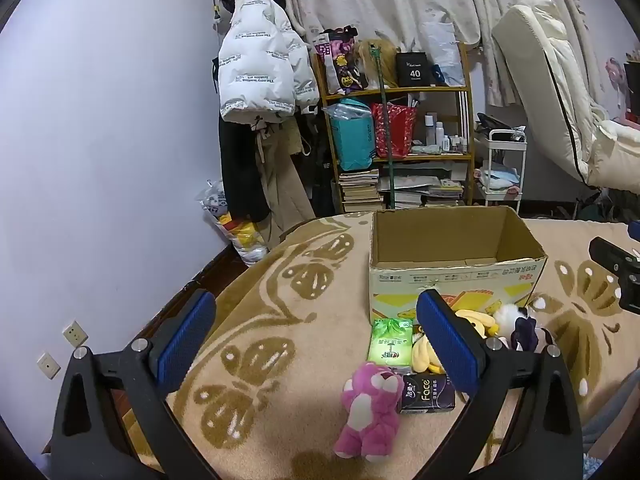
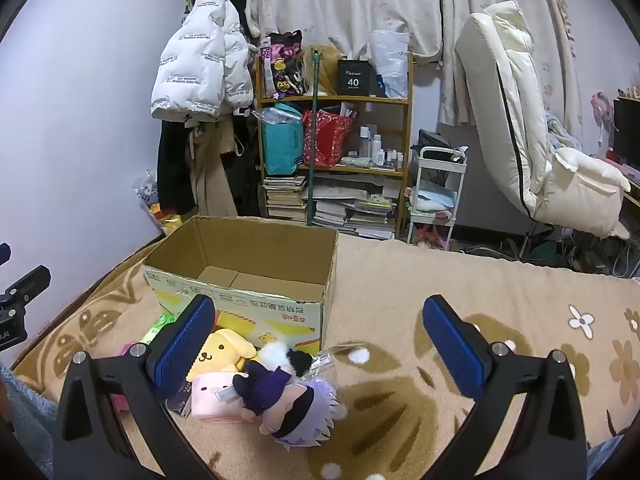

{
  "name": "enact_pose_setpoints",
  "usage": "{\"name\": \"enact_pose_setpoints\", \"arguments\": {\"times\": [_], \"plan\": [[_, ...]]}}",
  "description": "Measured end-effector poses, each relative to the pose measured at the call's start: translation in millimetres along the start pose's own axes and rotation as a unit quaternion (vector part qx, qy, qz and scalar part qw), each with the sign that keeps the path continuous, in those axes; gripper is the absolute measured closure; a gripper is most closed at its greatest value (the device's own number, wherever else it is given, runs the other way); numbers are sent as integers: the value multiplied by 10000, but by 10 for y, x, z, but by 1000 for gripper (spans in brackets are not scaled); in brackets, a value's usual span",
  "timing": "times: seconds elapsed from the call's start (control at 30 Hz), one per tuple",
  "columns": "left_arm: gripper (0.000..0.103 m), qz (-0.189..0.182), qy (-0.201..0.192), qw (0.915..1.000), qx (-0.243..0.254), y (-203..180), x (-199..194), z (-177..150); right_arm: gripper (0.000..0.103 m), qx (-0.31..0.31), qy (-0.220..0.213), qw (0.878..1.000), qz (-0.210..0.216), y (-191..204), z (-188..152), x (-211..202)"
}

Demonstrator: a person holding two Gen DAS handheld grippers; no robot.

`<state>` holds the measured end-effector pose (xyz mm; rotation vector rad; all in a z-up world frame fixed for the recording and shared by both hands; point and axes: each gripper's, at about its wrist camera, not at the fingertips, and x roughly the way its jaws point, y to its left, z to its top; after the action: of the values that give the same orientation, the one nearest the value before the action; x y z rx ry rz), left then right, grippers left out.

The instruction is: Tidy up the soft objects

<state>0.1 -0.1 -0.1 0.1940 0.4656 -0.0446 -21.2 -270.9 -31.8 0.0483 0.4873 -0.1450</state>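
An open, empty cardboard box (image 1: 456, 268) stands on the bed; it also shows in the right wrist view (image 2: 244, 276). In front of it lie a pink plush bear (image 1: 370, 410), a green tissue pack (image 1: 390, 344), a dark tissue pack (image 1: 428, 394), a yellow plush (image 1: 424, 354) and a white and purple doll (image 1: 520, 324). The right wrist view shows the yellow plush dog (image 2: 222, 354), a pink tissue pack (image 2: 214, 398) and the purple-haired doll (image 2: 288, 408). My left gripper (image 1: 316, 340) is open above the bear. My right gripper (image 2: 320, 346) is open above the doll.
A beige patterned blanket (image 1: 280, 344) covers the bed. Beyond the bed stand a wooden shelf (image 1: 400, 128) with bags and books, a white jacket (image 1: 260, 76) on a rack, a small white cart (image 2: 436, 196) and a white chair (image 2: 532, 132).
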Motion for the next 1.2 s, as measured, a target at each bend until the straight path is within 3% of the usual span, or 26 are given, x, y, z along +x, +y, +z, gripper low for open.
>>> {"name": "enact_pose_setpoints", "arguments": {"times": [1.2], "plan": [[3,-30,63,10000,1,-39,33,-56,0,-19,-12,10000,-12,19,-17,3]]}}
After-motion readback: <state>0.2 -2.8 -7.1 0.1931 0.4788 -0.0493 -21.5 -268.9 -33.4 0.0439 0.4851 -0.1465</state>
